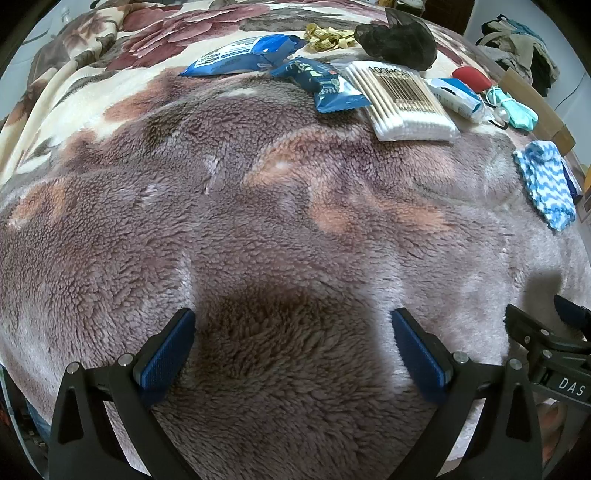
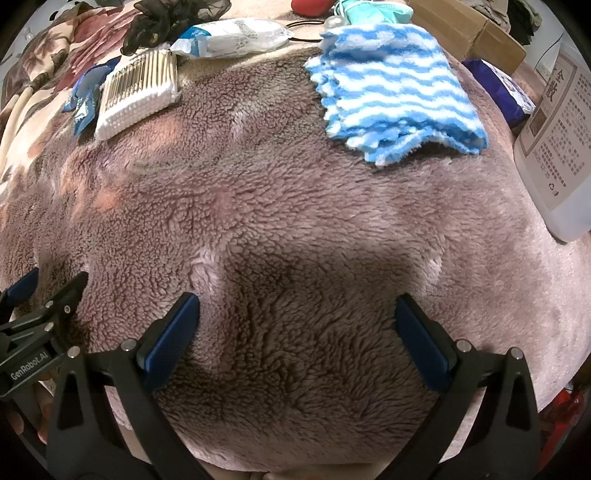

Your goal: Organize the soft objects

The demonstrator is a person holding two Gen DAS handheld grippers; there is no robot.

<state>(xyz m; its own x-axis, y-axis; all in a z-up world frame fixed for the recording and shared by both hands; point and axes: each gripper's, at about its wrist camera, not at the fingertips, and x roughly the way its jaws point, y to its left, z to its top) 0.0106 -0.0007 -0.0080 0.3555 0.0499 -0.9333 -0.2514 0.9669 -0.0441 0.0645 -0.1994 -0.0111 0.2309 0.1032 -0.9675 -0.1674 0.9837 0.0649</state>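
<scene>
A folded blue-and-white striped cloth (image 2: 395,92) lies on the fleece blanket (image 2: 280,221), far ahead and right of my right gripper (image 2: 297,310). The same cloth (image 1: 546,184) shows at the right edge of the left wrist view. A pack of cotton swabs (image 1: 406,99) (image 2: 140,96), a white tissue pack (image 2: 236,38), blue snack packets (image 1: 325,85), a black mesh item (image 1: 399,38) and a teal face mask (image 1: 517,109) lie in a row at the back. My left gripper (image 1: 293,321) is open over bare blanket. Both grippers hold nothing.
A yellow tape measure (image 1: 328,37) and a red item (image 1: 472,79) sit at the back. A white labelled bottle (image 2: 554,147), a purple packet (image 2: 498,88) and cardboard boxes (image 2: 476,29) line the right side. The right gripper's body (image 1: 546,343) shows low right in the left view.
</scene>
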